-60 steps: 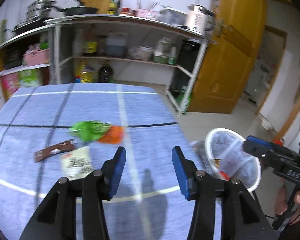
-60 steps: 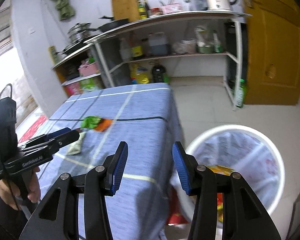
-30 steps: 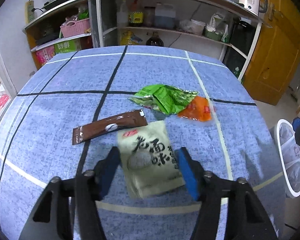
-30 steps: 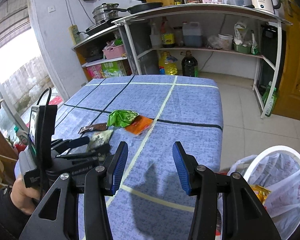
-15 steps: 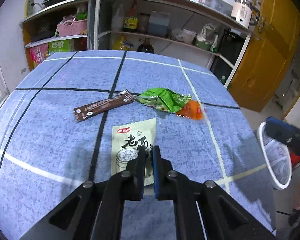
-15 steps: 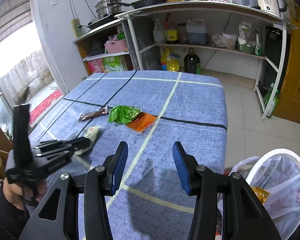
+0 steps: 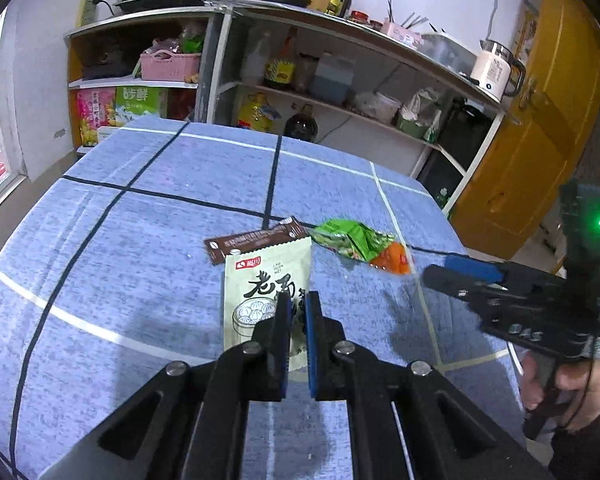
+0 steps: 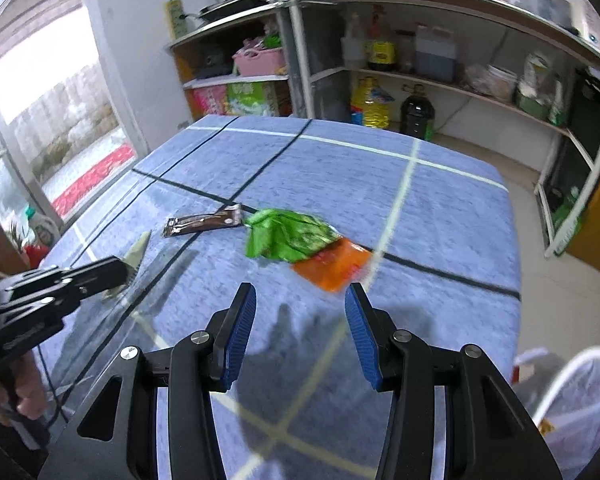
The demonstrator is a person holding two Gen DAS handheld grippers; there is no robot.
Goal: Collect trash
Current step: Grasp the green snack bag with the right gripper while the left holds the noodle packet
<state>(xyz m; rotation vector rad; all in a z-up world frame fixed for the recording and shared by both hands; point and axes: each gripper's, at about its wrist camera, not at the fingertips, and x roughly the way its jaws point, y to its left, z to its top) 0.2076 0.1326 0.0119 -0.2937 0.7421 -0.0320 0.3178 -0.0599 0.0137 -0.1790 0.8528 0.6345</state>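
Note:
My left gripper (image 7: pixel 297 308) is shut on a pale green snack packet (image 7: pixel 260 284) and holds it above the blue checked tablecloth (image 7: pixel 120 264); the packet also shows edge-on in the right wrist view (image 8: pixel 134 256). A brown stick wrapper (image 7: pixel 252 242), a crumpled green wrapper (image 7: pixel 352 238) and an orange wrapper (image 7: pixel 394 260) lie on the cloth. My right gripper (image 8: pixel 302 320) is open and empty, hovering just short of the green wrapper (image 8: pixel 288 236) and the orange wrapper (image 8: pixel 332 264). The brown wrapper (image 8: pixel 202 222) lies to their left.
A white-rimmed bin with a plastic liner (image 8: pixel 572 396) stands on the floor off the table's right edge. Metal shelves (image 7: pixel 340 92) with bottles, pots and a kettle line the far wall. A yellow door (image 7: pixel 540 140) is at the right.
My left gripper came down over the pale packet, shut on it and lifted it off the cloth. My right gripper swung from the bin toward the green and orange wrappers.

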